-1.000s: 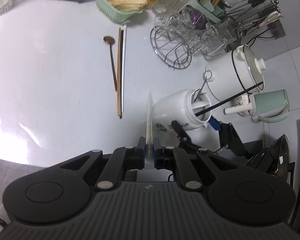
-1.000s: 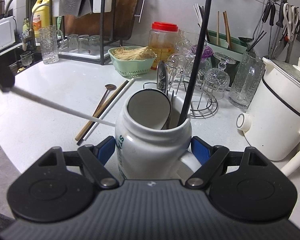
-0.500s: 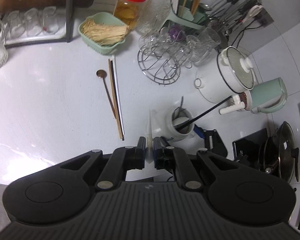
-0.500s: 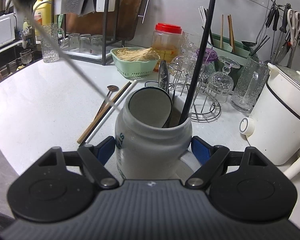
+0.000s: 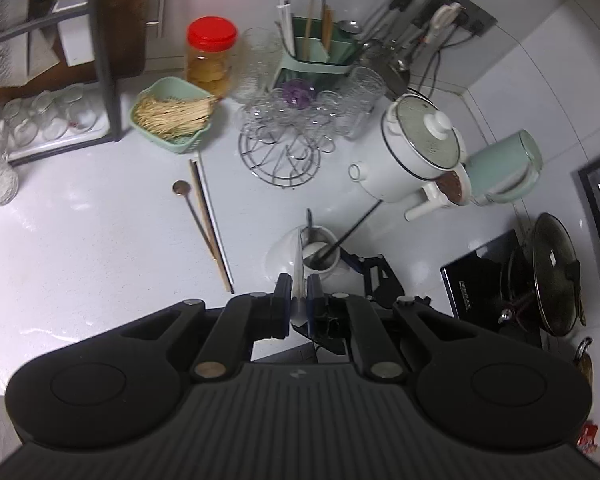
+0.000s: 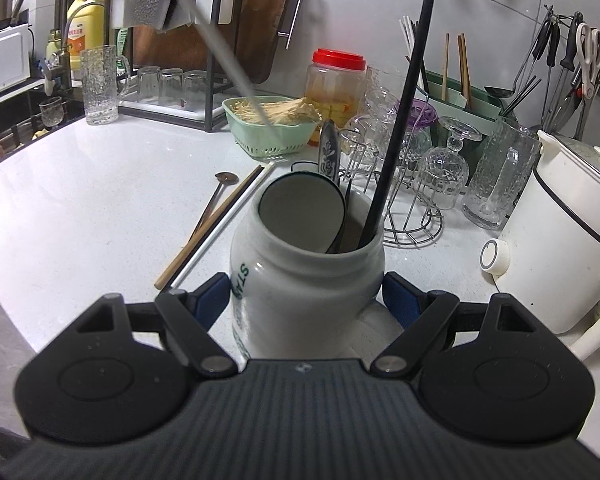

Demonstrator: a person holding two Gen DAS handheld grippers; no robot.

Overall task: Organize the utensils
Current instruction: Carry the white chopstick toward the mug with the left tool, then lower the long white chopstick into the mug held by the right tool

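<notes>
Left gripper (image 5: 299, 294) pinches a white chopstick (image 5: 298, 264), blue pads tight on it, stick running toward 12 o'clock with its tip over the jar (image 5: 320, 250) mouth. Right gripper (image 6: 306, 292) clamps the jar (image 6: 304, 280) by its sides, a blue pad on each flank, jaws spread only as wide as the jar body. In the right wrist view the jar holds a ladle (image 6: 302, 212), a patterned handle (image 6: 329, 152) and a long black stick (image 6: 404, 120) leaning toward 1 o'clock. The white chopstick (image 6: 220, 52) shows there as a blurred streak at 11 o'clock, high above the counter. On the white counter (image 6: 92, 208), at 10 o'clock from the jar, lie a spoon (image 6: 216, 196), a wooden chopstick (image 6: 208, 228) and another white chopstick (image 6: 228, 220), side by side, touching or nearly so. Beyond them at 12 o'clock sit a green basket (image 6: 272, 128) and a red-lidded jar (image 6: 336, 80). Glass rack (image 6: 412, 200) just behind the jar; white pot (image 6: 560, 248) at 3 o'clock.
</notes>
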